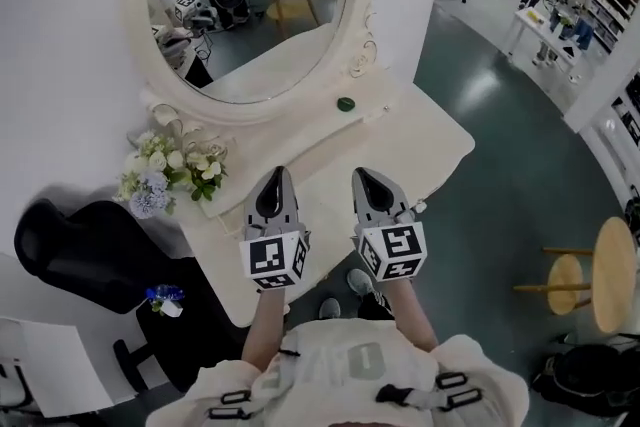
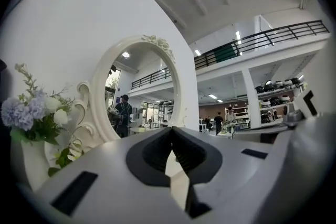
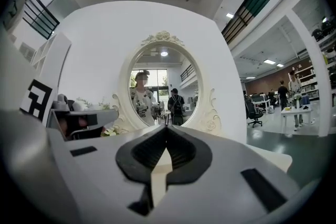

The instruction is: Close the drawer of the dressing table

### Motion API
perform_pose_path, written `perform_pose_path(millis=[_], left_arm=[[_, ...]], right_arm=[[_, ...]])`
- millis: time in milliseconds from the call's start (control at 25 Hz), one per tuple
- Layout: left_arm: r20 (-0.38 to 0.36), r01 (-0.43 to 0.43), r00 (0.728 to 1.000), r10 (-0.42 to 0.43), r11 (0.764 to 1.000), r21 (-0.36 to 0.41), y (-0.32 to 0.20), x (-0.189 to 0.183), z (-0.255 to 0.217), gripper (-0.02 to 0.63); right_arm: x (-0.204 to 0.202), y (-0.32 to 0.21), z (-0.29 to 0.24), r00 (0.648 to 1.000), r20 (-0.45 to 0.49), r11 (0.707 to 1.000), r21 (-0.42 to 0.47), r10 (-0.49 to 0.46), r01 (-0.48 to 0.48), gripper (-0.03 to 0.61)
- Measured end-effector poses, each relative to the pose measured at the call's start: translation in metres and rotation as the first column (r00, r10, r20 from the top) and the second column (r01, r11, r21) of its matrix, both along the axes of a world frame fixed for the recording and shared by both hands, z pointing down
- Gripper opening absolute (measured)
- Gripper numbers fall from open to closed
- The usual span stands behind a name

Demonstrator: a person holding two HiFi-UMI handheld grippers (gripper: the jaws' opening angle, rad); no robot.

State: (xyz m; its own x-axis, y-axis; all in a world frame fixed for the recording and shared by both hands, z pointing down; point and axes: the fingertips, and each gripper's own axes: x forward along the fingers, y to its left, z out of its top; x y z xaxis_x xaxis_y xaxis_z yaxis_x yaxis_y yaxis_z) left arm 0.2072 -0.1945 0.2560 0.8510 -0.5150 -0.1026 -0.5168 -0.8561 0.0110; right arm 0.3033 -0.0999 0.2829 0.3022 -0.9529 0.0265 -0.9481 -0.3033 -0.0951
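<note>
- Flowers (image 1: 170,173) stand on the dressing table (image 1: 430,150).
- Left gripper (image 1: 274,177) and right gripper (image 1: 364,179): jaws pressed together, empty.
- Only the head view shows a small green object (image 1: 345,103).

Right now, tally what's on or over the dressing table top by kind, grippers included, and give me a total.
Mirror: 1
Bunch of flowers: 1
Small green round object: 1
Grippers: 2 (left gripper, right gripper)
Total: 5
</note>
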Motion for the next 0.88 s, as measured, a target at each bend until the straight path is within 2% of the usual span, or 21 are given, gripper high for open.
perform_pose_path(millis=[240, 400, 520, 720, 880], left_arm=[[-0.006, 0.157, 0.988, -0.157, 0.988, 0.004, -0.028, -0.006, 0.004, 0.02], [-0.011, 0.222, 0.975, -0.222, 0.975, 0.007, -0.032, -0.012, 0.0, 0.02], [-0.001, 0.29, 0.957, -0.29, 0.957, 0.029, -0.038, -0.028, -0.005, 0.02], [-0.003, 0.439, 0.898, -0.44, 0.897, 0.049, -0.045, -0.079, -0.009, 0.02], [0.007, 0.583, 0.812, -0.583, 0.812, 0.036, -0.037, -0.133, -0.006, 0.02]], right_arm=[[0.012, -0.031, -0.005, 0.991, -0.03, 0.991, 0.001, -0.133, 0.133, 0.008], [0.014, -0.041, -0.013, 0.975, -0.054, 0.976, -0.011, -0.216, 0.216, 0.008], [0.006, -0.054, -0.019, 0.961, -0.069, 0.963, -0.001, -0.269, 0.269, 0.008], [-0.026, -0.08, -0.022, 0.917, -0.092, 0.921, 0.012, -0.388, 0.391, 0.009], [-0.066, -0.097, -0.019, 0.854, -0.092, 0.857, -0.002, -0.513, 0.515, 0.009]])
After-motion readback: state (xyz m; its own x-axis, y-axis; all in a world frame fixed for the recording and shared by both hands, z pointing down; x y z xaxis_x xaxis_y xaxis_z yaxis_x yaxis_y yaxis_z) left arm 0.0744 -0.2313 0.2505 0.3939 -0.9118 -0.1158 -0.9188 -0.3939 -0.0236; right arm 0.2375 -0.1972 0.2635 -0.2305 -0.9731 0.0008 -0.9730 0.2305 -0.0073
